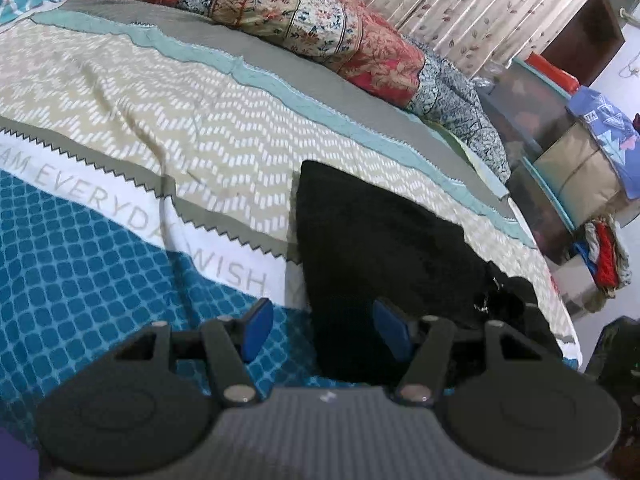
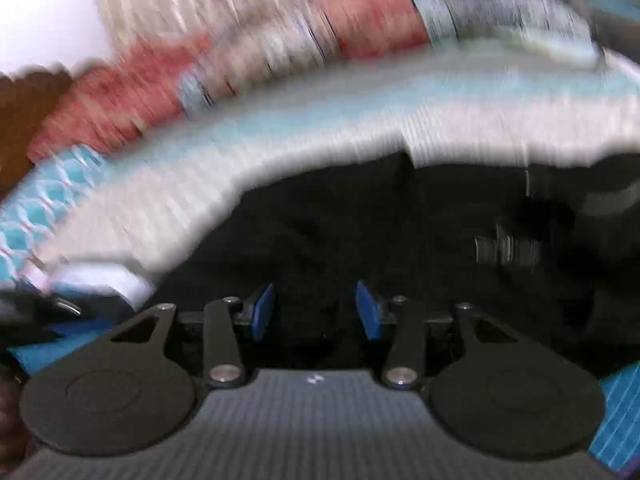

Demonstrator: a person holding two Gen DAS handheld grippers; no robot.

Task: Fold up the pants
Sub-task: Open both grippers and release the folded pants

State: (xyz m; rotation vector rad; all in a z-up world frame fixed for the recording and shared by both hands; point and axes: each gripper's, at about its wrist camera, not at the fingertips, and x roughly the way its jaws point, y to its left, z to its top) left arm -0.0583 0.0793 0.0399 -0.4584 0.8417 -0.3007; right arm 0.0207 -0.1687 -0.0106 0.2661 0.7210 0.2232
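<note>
Black pants [image 1: 384, 240]; bedspread [image 1: 132, 120] beige chevron, blue lattice, perhaps teal trim.

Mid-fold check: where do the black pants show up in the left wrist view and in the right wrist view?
Left wrist: black pants lower centre-right, on the bedspread, beyond the left gripper.
Right wrist: black pants fill the centre and right, blurred.
Shared landmark: red floral quilt along the bed's far edge.

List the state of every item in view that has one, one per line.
Black pants: lying on the bed, partly folded, not gripped.
Left gripper: open, nothing between its pads.
Right gripper: open over the pants, view blurred.
Bedspread: spread out, lightly wrinkled.
Floral quilt: bunched along the bed's far edge.
</note>
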